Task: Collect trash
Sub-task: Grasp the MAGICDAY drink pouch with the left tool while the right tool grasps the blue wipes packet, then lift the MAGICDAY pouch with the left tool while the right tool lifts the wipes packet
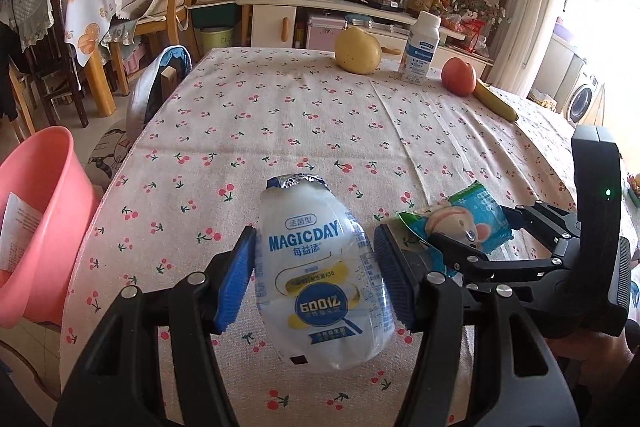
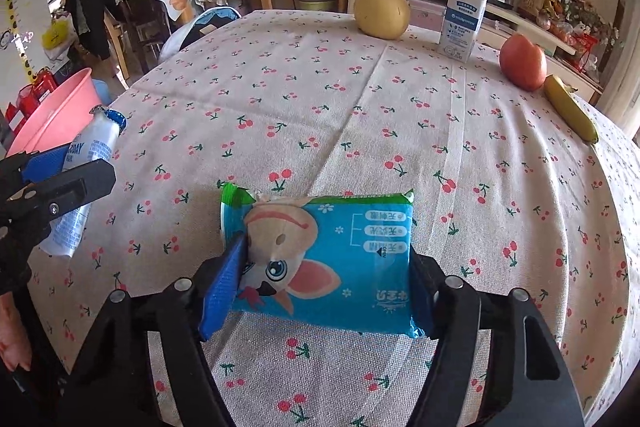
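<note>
- Pink bin (image 1: 38, 211) off the table's (image 1: 304, 123) left edge, paper already inside; judging by that, collecting is partly done.
- Left hand-held gripper (image 1: 316, 275) straddles the empty bottle (image 1: 320, 279); left pad touches, right pad has a gap, so not yet clamped.
- Right hand-held gripper (image 2: 324, 279) pinches the wrapper (image 2: 324, 259) near the table's front.
- Both pieces still need binning.
- Pear (image 2: 382, 13), drink (image 2: 462, 15), apple (image 2: 522, 63), banana (image 2: 570, 113) at back: probably not trash.

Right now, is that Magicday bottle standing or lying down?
Lying down. The bottle rests on its side on the tablecloth, foil top pointing away, between the left tongs.
</note>
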Demonstrator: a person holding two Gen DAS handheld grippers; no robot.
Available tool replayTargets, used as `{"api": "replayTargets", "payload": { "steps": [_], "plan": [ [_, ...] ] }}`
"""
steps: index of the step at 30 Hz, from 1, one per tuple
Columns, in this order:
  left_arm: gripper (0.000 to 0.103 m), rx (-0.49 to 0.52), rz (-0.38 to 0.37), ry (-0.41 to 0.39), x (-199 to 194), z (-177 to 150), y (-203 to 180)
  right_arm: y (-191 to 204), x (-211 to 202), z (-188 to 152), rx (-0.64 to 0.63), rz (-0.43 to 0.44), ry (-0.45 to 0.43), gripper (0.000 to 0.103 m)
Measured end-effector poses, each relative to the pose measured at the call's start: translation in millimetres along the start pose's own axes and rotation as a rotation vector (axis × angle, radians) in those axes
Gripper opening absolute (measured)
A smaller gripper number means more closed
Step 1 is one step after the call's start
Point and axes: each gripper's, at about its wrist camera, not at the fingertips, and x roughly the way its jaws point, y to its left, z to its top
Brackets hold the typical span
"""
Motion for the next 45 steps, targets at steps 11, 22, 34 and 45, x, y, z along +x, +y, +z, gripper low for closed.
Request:
{"api": "replayTargets", "payload": {
  "steps": [11, 22, 34, 45],
  "plan": [
    [0.061, -0.012, -0.016, -0.038, -12.6, 1.6, 8.8, 1.6, -4.6, 0.9, 0.012, -0.017, -0.022, 0.067],
    [0.052, -0.048, -0.025, -0.032, -15.9, 3.7, 21.8, -3.0, -22.3, 4.4, 0.088, 0.005, -0.052, 0.066],
    [0.078, -0.245, -0.055, 0.051, -10.7, -12.4, 56.5, 7.0, -29.5, 5.0, 0.058, 0.025, -0.076, 0.066],
    [0.081, 0.001, -0.003, 0.130, 22.9, -12.3, 6.4, 7.6, -28.6, 8.4, 0.053, 0.088, -0.073, 0.066]
  ]
}}
